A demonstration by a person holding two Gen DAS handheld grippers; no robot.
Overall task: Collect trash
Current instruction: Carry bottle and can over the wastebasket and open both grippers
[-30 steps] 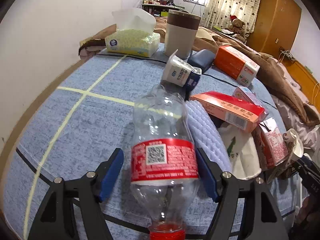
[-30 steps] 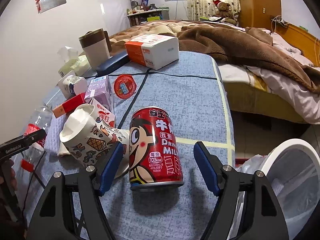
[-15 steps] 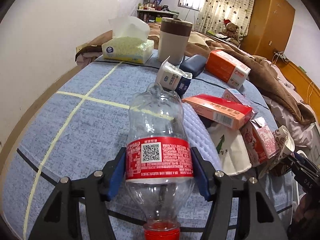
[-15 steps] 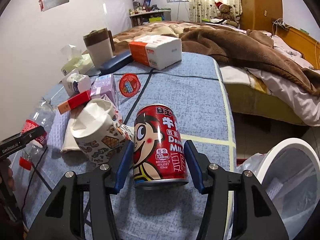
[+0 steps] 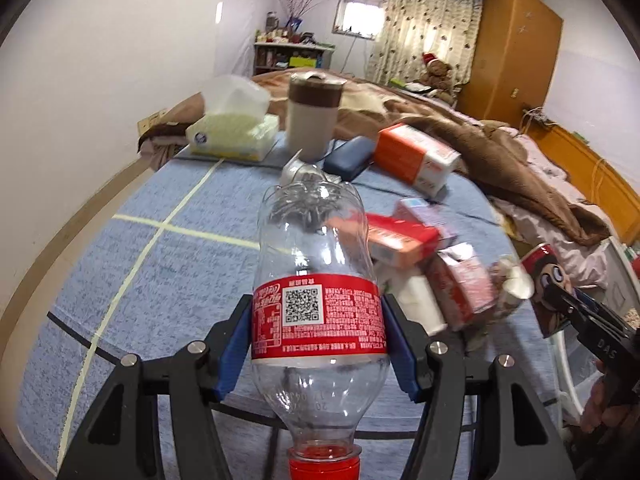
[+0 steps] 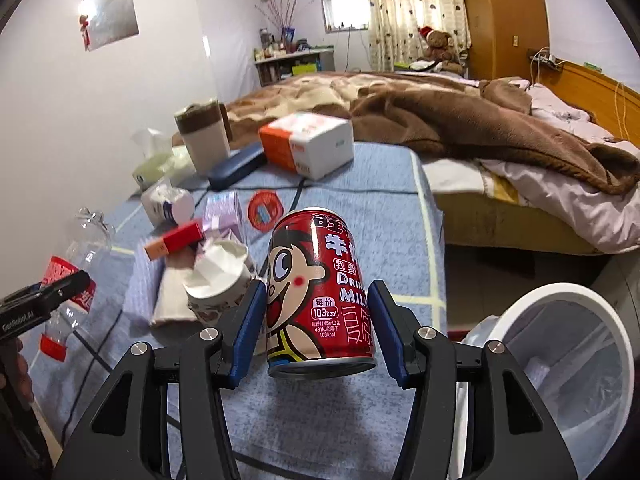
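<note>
An empty clear plastic bottle with a red label and red cap is clamped at its label by my left gripper, lifted off the blue tablecloth, cap toward the camera. A red milk drink can with a cartoon face is pinched between the blue pads of my right gripper, raised above the cloth and slightly tilted. The can and the other gripper also show at the right edge of the left wrist view. The bottle appears at the left of the right wrist view.
Scattered on the cloth: a crumpled paper cup, red and orange cartons, a purple carton, a tissue box, a brown-and-white tumbler, a dark case. A white bin with a clear liner stands low right, beside a bed.
Both grippers closed on their objects, the left on the bottle and the right on the can. Both have since risen off the tablecloth with them.
</note>
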